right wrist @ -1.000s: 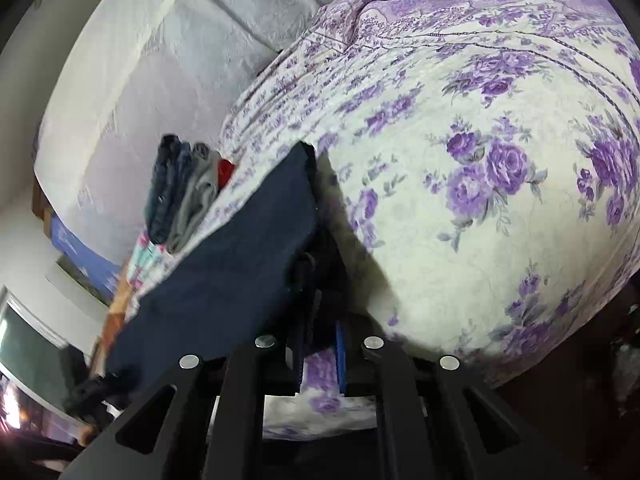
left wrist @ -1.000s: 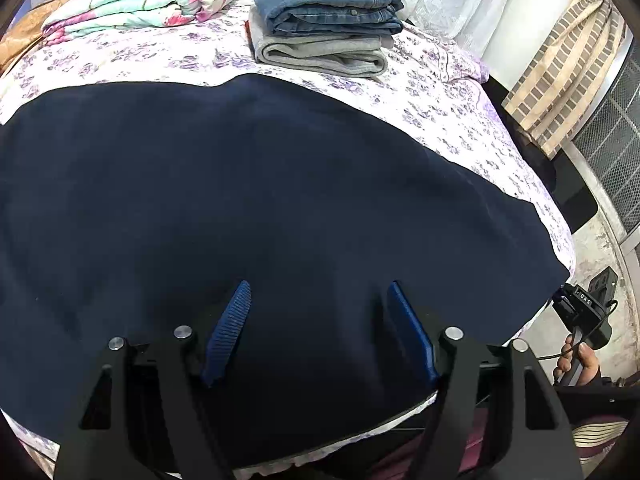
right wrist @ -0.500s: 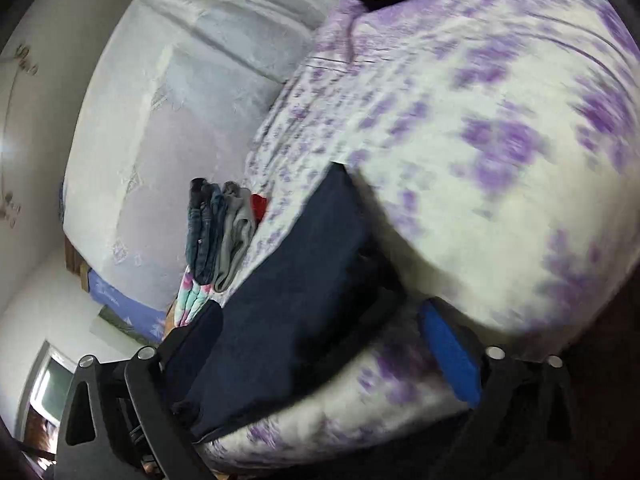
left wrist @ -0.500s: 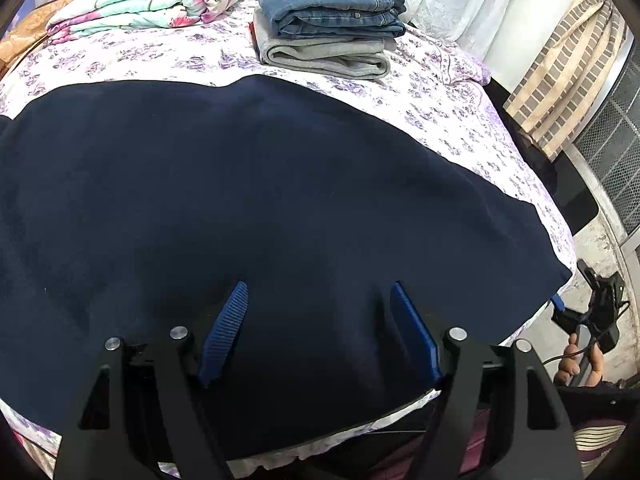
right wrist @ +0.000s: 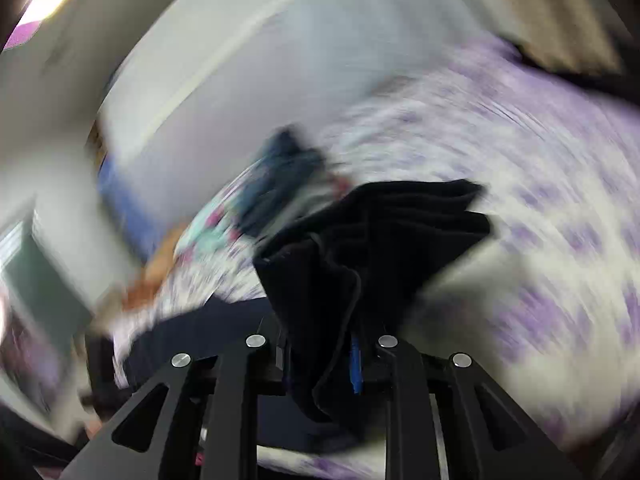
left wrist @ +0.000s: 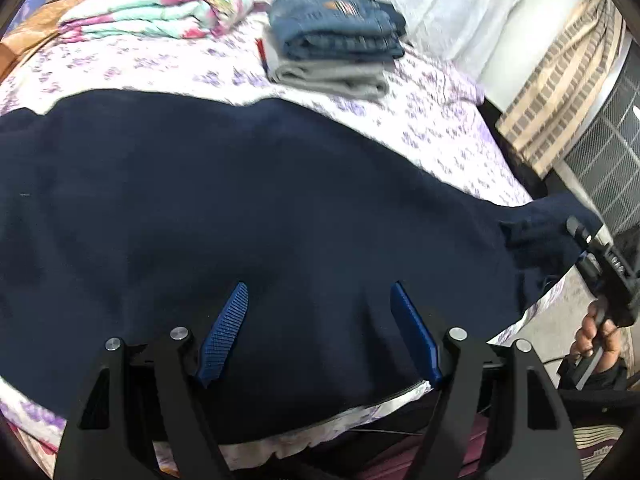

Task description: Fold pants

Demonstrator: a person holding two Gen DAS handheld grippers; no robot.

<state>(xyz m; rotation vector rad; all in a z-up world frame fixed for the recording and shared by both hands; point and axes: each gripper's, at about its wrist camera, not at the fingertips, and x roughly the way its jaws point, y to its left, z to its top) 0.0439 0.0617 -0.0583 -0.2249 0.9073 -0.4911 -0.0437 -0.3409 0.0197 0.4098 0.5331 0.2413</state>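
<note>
The dark navy pants (left wrist: 248,208) lie spread flat across the flowered bed. My left gripper (left wrist: 320,320) is open and hovers over their near edge, blue pads wide apart. My right gripper (right wrist: 340,364) is shut on the pants' right end (right wrist: 380,240), which is bunched and lifted off the bed. In the left wrist view the right gripper (left wrist: 600,264) shows at the far right, held by a hand, with the raised cloth end (left wrist: 548,232) in it. The right wrist view is heavily blurred.
A stack of folded jeans and grey trousers (left wrist: 332,44) sits at the back of the bed (left wrist: 440,136). A folded floral blanket (left wrist: 160,12) lies at the back left. A curtain (left wrist: 560,92) and a window grille are to the right.
My right gripper opened, then shut on the pants' right end and lifted it up and inward. The left gripper stayed open, drifting slightly over the near edge.
</note>
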